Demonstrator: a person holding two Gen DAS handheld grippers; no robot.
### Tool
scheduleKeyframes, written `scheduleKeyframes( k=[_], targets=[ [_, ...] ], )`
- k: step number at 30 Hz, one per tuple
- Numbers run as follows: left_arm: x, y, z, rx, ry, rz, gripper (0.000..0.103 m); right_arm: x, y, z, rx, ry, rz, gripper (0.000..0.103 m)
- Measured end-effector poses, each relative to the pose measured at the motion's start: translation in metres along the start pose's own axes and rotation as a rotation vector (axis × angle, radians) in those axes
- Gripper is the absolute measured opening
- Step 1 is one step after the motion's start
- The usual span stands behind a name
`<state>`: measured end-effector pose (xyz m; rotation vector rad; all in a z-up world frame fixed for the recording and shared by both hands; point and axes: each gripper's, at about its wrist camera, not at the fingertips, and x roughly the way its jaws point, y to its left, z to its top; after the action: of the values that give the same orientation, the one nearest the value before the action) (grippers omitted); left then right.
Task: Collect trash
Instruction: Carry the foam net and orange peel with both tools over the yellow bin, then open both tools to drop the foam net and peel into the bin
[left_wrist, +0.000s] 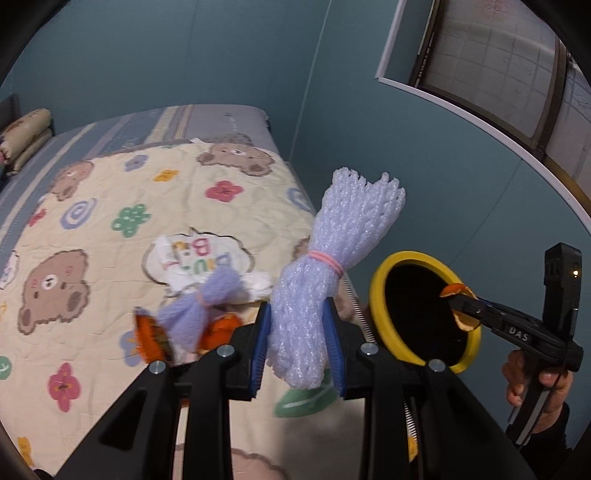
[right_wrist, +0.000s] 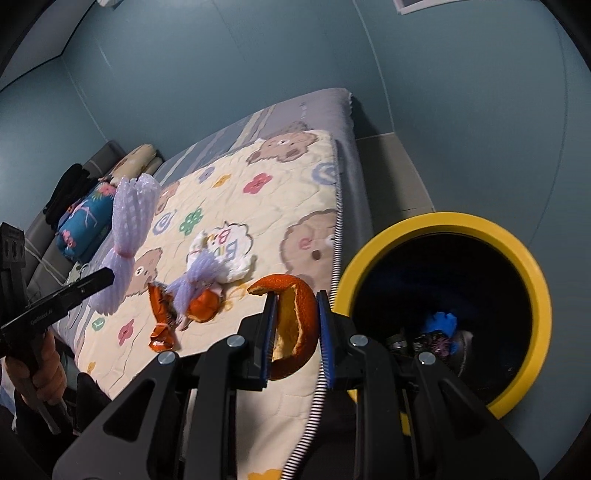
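Left gripper (left_wrist: 298, 345) clamps lilac foam-net bundle (left_wrist: 325, 273), frame centre. Right gripper (right_wrist: 295, 338) pinches curled orange peel (right_wrist: 291, 325) beside yellow-rimmed black bin (right_wrist: 439, 221), right.

Walls (left_wrist: 184, 55): plain teal-blue panels with faint vertical seams. Window (left_wrist: 498, 74): white-framed, set upper right in the left wrist view, a dim grid pattern behind the glass. Bed (right_wrist: 343, 110): grey mattress against the wall, covered by a cream quilt (left_wrist: 129, 229) printed with bears and flowers. Folded bedding (left_wrist: 26, 136) lies stacked at the head end. Floor (right_wrist: 399, 173): grey strip beside the bed. Lighting: dim, even.
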<state>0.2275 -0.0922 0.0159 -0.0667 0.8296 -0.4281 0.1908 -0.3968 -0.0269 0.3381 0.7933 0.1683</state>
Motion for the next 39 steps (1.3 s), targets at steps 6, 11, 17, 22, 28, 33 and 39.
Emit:
scheduleKeyframes(
  k=[6, 11, 17, 22, 28, 33, 39],
  targets=[
    [0.021, -0.026, 0.004, 0.013, 0.02, -0.052, 0.027, -0.005, -0.022, 0.006, 0.028, -0.017, -0.032, 0.02],
    [0.038, -0.045, 0.007, 0.022, 0.035, -0.081, 0.027, -0.007, -0.043, 0.008, 0.059, -0.025, -0.061, 0.02],
    [0.058, -0.068, 0.012, 0.03, 0.055, -0.108, 0.027, -0.006, -0.068, 0.009, 0.097, -0.037, -0.096, 0.02],
    [0.076, -0.087, 0.015, 0.046, 0.067, -0.128, 0.027, -0.005, -0.088, 0.01, 0.127, -0.042, -0.123, 0.021],
    [0.102, -0.11, 0.014, 0.059, 0.088, -0.144, 0.027, -0.002, -0.109, 0.007, 0.16, -0.043, -0.159, 0.021],
    [0.125, -0.125, 0.01, 0.061, 0.113, -0.156, 0.027, 0.005, -0.127, 0.002, 0.193, -0.029, -0.182, 0.021],
    [0.151, -0.144, 0.0, 0.078, 0.148, -0.168, 0.027, 0.018, -0.147, -0.005, 0.228, -0.008, -0.196, 0.021]
  ],
)
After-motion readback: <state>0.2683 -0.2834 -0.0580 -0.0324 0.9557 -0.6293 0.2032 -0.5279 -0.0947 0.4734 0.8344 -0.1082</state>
